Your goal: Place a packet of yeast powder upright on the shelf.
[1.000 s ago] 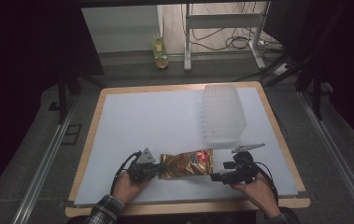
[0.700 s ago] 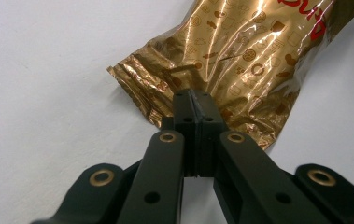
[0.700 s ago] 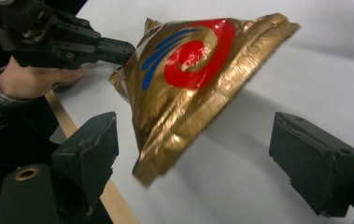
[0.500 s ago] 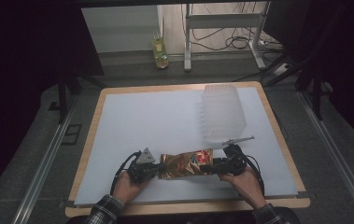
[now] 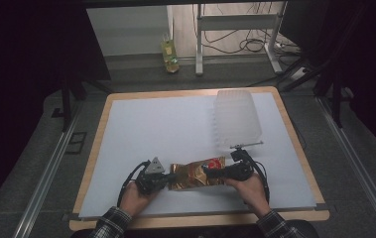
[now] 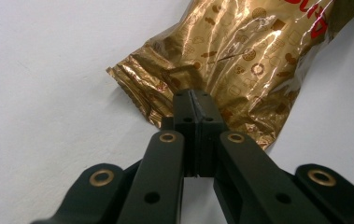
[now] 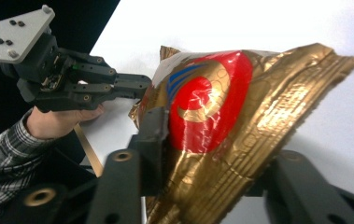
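your right gripper [image 5: 214, 173] slid in, jaws closing around the gold snack bag's [image 5: 194, 174] 3 o'clock end; left gripper [image 5: 168, 177] pinches 9 o'clock. pulling unevenly could burst it.

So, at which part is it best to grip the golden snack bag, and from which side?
Probably its two crimped end seams, one from each side: the gold snack bag lies flat and lengthwise between the left gripper, shut on one seam, and the right gripper, jaws just closing around the other end.
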The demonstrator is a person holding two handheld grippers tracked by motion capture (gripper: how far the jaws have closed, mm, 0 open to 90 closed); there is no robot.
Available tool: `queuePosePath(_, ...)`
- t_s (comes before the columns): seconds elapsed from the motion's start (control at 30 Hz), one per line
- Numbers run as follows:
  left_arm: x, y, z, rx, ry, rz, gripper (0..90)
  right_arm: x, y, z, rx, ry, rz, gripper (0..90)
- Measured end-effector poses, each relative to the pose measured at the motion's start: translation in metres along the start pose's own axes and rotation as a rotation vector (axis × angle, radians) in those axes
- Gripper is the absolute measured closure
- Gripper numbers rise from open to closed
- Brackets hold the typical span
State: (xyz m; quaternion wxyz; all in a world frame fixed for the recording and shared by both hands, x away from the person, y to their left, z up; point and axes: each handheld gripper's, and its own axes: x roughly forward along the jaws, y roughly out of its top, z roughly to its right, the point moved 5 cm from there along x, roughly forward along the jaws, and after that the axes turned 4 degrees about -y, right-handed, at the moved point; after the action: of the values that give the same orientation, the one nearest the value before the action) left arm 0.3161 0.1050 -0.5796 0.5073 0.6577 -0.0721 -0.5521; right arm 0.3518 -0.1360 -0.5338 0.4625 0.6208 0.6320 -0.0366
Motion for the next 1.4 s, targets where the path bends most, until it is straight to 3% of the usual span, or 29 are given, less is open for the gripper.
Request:
queuePosePath(0.17,-0.001,0.000,0.001,0.013,0.005,0.004,89.8,-0.002,0.001,-0.003,-0.023,0.016,0.001,71.6)
queuePosePath(0.47,-0.014,0.004,-0.002,0.036,0.014,0.037,74.5,-0.011,0.009,-0.016,-0.162,0.010,0.021,77.3)
queuePosePath(0.57,-0.016,0.004,-0.003,0.033,0.020,0.051,69.3,-0.013,0.010,-0.018,-0.184,0.003,0.020,77.4)
queuePosePath(0.87,-0.027,0.006,-0.008,0.036,0.041,0.124,38.6,-0.029,0.019,-0.023,-0.279,-0.042,0.025,77.6)
queuePosePath(0.9,-0.027,0.006,-0.007,0.044,0.043,0.136,38.6,-0.031,0.020,-0.024,-0.290,-0.048,0.023,77.6)
queuePosePath(0.93,-0.025,0.006,-0.007,0.054,0.046,0.142,29.3,-0.034,0.023,-0.025,-0.304,-0.060,0.019,77.6)
queuePosePath(1.1,-0.023,0.007,-0.007,0.040,0.040,0.144,22.3,-0.039,0.028,-0.027,-0.332,-0.081,0.017,77.6)
queuePosePath(1.23,-0.024,0.007,-0.007,0.031,0.042,0.153,13.3,-0.046,0.034,-0.029,-0.382,-0.104,0.018,77.7)
queuePosePath(1.4,-0.024,0.006,-0.008,0.029,0.052,0.146,8.9,-0.054,0.040,-0.033,-0.429,-0.119,0.016,77.6)
